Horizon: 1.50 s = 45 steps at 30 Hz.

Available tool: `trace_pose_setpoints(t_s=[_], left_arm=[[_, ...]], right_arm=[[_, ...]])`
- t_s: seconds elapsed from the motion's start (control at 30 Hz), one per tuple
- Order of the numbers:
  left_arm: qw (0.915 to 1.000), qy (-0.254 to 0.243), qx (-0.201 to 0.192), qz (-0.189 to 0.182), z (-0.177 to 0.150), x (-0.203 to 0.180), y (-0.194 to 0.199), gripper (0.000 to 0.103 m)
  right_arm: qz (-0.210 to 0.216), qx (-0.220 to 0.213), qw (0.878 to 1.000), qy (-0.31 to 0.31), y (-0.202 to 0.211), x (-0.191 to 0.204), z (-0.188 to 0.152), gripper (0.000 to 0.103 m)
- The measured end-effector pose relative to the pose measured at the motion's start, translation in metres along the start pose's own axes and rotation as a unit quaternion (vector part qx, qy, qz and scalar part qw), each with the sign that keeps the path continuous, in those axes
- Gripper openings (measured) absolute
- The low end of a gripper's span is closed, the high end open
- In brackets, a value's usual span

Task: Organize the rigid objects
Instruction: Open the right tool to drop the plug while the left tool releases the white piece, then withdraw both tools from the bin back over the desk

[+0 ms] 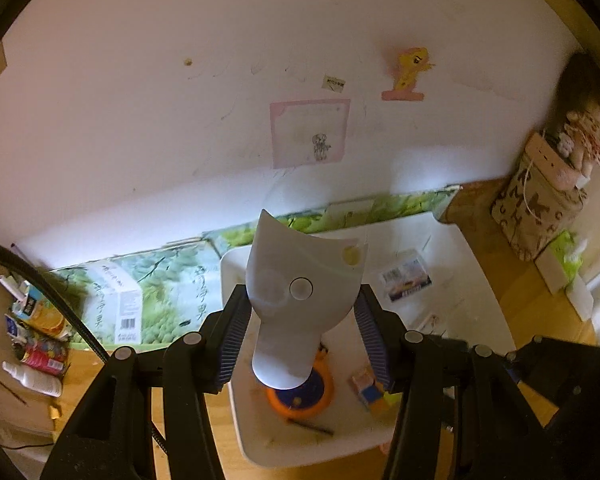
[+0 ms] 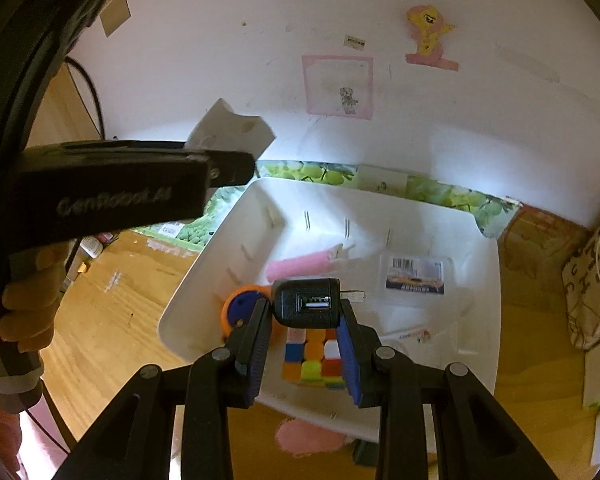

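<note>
My left gripper (image 1: 302, 304) is shut on a pale grey plastic piece (image 1: 300, 296), flared at the top, and holds it above the white bin (image 1: 236, 408). It also shows in the right wrist view (image 2: 230, 128), at the upper left of the bin. My right gripper (image 2: 305, 312) is shut on a black USB charger plug (image 2: 306, 307) with its prongs pointing away, over the white bin (image 2: 188, 320). In the bin lie a Rubik's cube (image 2: 314, 360), an orange and blue round toy (image 2: 240, 308), a pink roll (image 2: 300, 266) and a card packet (image 2: 416, 276).
Green printed cardboard boxes (image 1: 140, 288) stand against the wall behind the bin. Bottles and cans (image 1: 36, 344) lie at the left. A fabric basket with a doll (image 1: 540, 200) stands at the right. A pink item (image 2: 308, 436) lies on the wooden floor before the bin.
</note>
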State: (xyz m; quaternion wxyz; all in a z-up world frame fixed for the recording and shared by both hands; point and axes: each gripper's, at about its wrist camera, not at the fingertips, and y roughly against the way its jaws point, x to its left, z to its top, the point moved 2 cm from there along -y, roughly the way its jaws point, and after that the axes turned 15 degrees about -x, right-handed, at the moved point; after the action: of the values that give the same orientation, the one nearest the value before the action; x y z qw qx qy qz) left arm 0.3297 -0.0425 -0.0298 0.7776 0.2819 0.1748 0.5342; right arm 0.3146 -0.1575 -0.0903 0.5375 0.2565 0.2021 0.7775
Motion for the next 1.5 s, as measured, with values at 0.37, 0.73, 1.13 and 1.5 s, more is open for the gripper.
trace_pose_setpoints(t_s=[0.37, 0.73, 1.13, 1.5], left_arm=[[0.9988, 0.048, 0.010, 0.009, -0.001, 0.005, -0.038, 0.060], [0.9978, 0.064, 0.005, 0.014, 0.002, 0.009, -0.029, 0.080], [0.9985, 0.051, -0.019, -0.002, -0.004, 0.011, 0.016, 0.080], [0.9973, 0.035, -0.063, -0.018, -0.025, 0.011, 0.074, 0.081]], right_arm=[[0.006, -0.021, 1.000, 0.014, -0.012, -0.008, -0.001, 0.033], [-0.019, -0.037, 0.999, -0.003, 0.006, -0.010, 0.004, 0.061], [-0.053, -0.088, 0.994, -0.023, 0.051, -0.001, 0.005, 0.078], [-0.110, -0.090, 0.990, -0.012, 0.085, 0.035, -0.034, 0.080]])
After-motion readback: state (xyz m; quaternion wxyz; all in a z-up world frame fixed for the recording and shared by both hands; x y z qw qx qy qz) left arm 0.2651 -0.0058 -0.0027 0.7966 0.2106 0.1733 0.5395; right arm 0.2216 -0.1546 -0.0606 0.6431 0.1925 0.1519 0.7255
